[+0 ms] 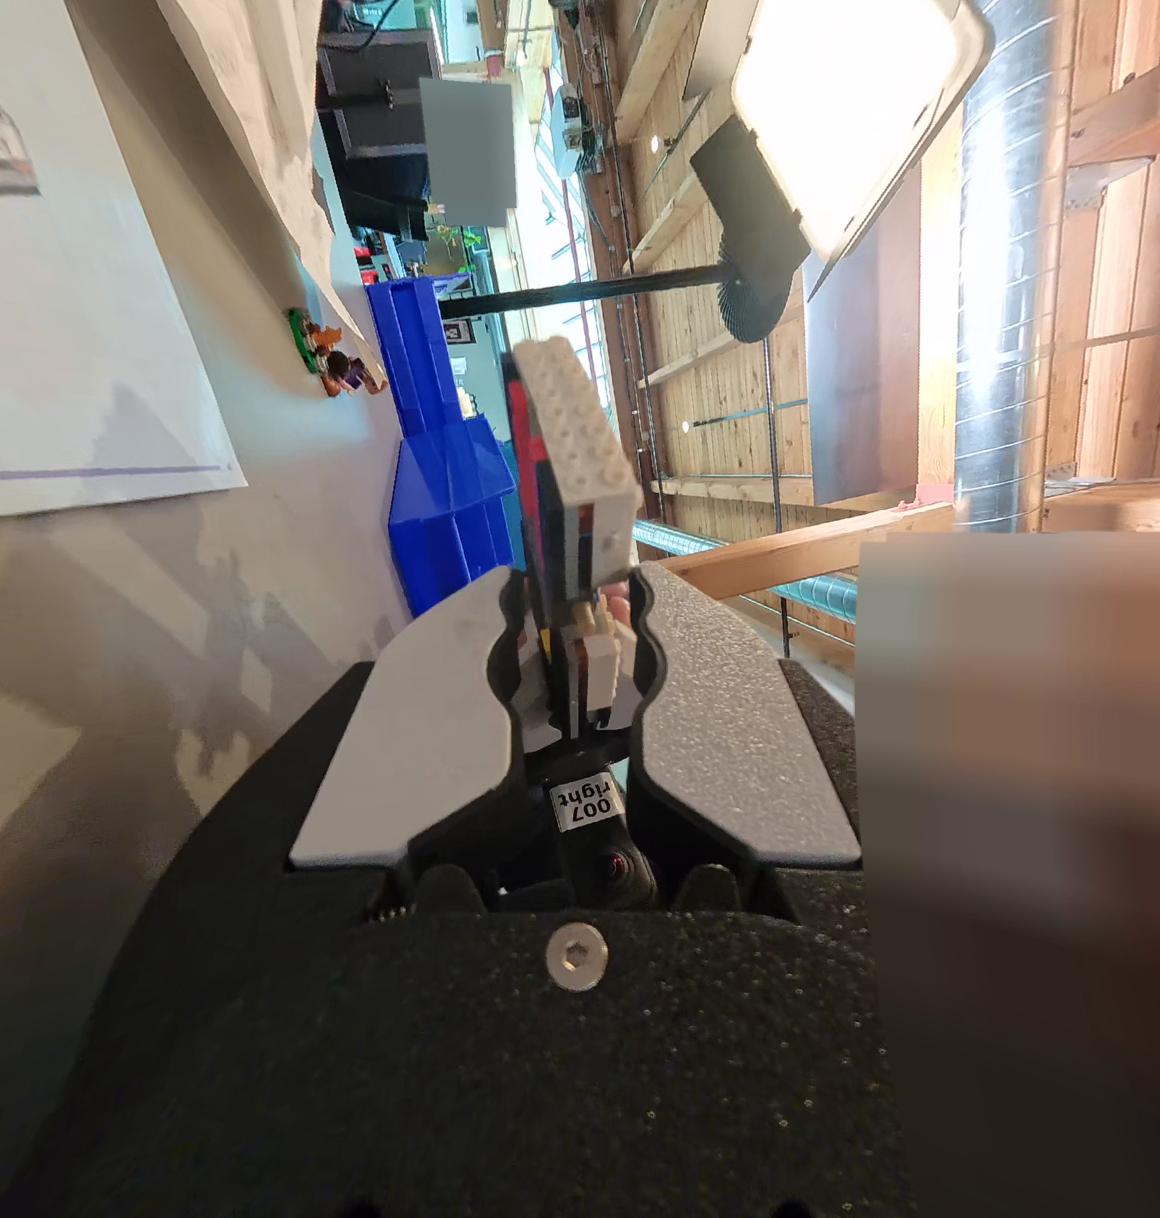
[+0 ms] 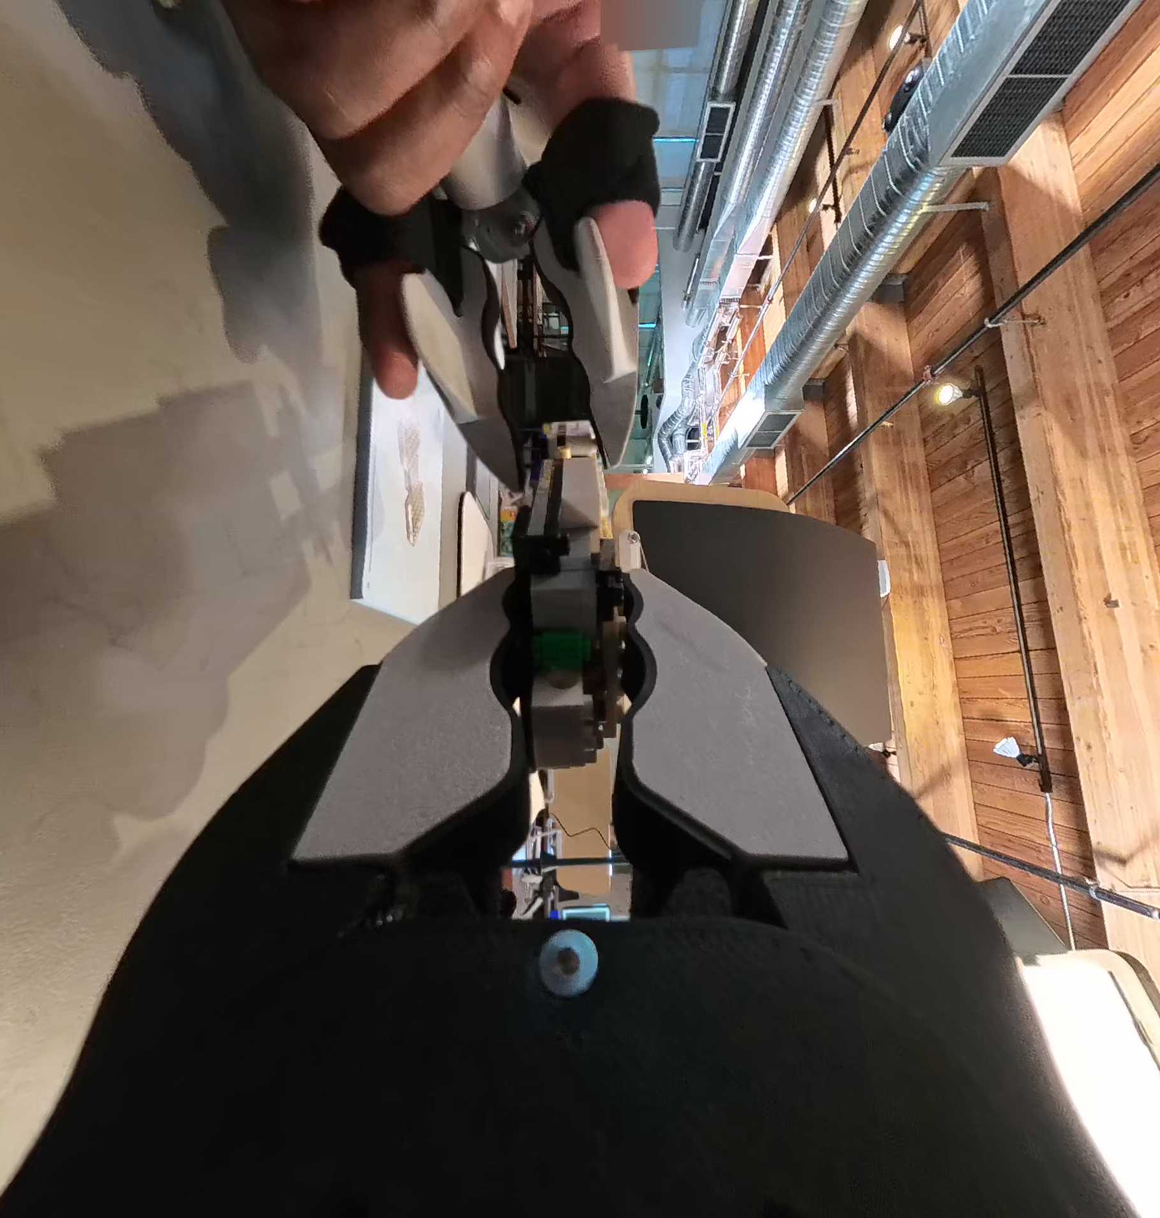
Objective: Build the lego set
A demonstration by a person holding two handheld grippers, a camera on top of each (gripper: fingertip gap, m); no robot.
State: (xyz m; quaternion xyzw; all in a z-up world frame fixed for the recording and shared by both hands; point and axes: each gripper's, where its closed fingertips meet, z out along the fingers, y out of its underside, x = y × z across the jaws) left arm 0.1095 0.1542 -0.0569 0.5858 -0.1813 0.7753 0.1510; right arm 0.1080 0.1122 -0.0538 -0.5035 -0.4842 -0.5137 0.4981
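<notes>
Both of your grippers are clamped on one long toy-brick assembly, held in the air between them with the cameras tipped sideways. In the left wrist view, your left gripper (image 1: 574, 580) sits at the centre of the frame, its jaws drawn in narrow around the near end of the brick assembly (image 1: 580, 448), whose white studded plate runs up toward the middle of the frame over layers of black, red and grey. At the left of that frame lies the pale table (image 1: 135, 659), with a blue bin (image 1: 445, 474) just left of the assembly, a small cluster of loose coloured bricks (image 1: 330, 362) farther up, and a white sheet (image 1: 69, 329) at the far left. In the right wrist view, your right gripper (image 2: 574, 596) grips the opposite end at frame centre, both pads pressed on a grey block with a green piece and a tan gear beside it. The left gripper shows again at upper centre, your hand around it. As far as the frames show, the assembly is lifted clear of the table and shared between both grippers; whether any piece is being added or removed cannot be told.
</notes>
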